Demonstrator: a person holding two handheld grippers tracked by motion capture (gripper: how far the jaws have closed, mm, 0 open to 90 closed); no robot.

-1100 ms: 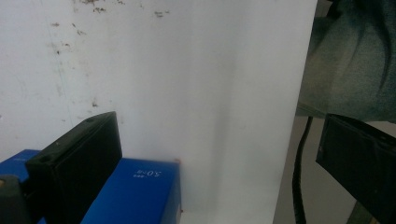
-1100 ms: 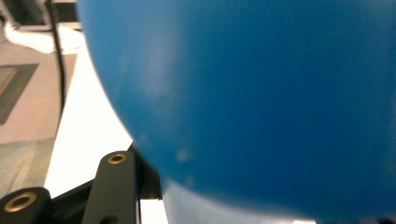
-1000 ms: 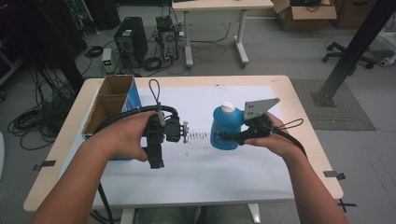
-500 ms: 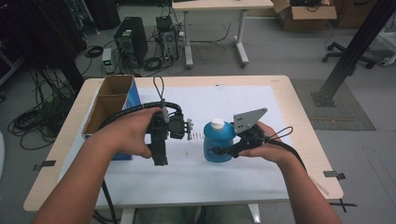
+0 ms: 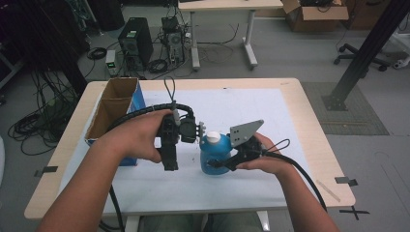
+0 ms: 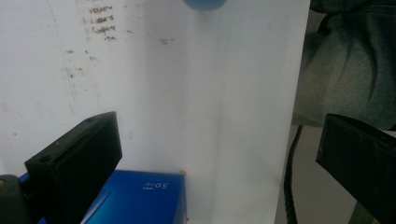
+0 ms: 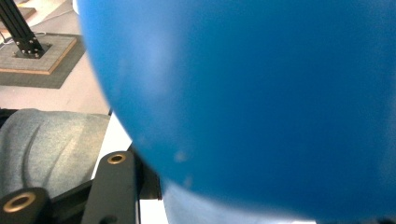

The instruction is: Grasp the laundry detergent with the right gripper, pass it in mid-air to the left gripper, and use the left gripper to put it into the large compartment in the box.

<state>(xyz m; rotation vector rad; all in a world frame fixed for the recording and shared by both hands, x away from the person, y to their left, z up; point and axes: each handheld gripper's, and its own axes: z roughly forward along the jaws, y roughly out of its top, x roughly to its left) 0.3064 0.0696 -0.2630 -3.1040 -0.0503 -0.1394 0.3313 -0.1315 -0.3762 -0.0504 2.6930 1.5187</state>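
Observation:
A blue bottle (image 5: 212,153) with a white cap (image 5: 212,137) stands upright over the white sheet (image 5: 251,111) near the table's middle. My right gripper (image 5: 216,165) is shut on its lower body from the right. In the right gripper view the bottle (image 7: 252,102) is very close, with one black jaw at lower left. I cannot tell whether the bottle rests on the sheet. My left gripper (image 5: 169,163) is held just left of the bottle, pointing down. In its own view the left gripper (image 6: 217,163) is wide open with nothing between the jaws, and the bottle's edge (image 6: 204,3) shows at the top.
An open cardboard box (image 5: 112,107) with a blue side (image 5: 138,96) sits at the table's left; its blue corner (image 6: 140,198) lies under my left jaw. Pen marks (image 6: 100,28) dot the sheet. The table's near edge and the person's trousers (image 6: 350,70) are close.
My right gripper has carried the bottle left and toward the near edge, closer to the left gripper. The left gripper has barely shifted.

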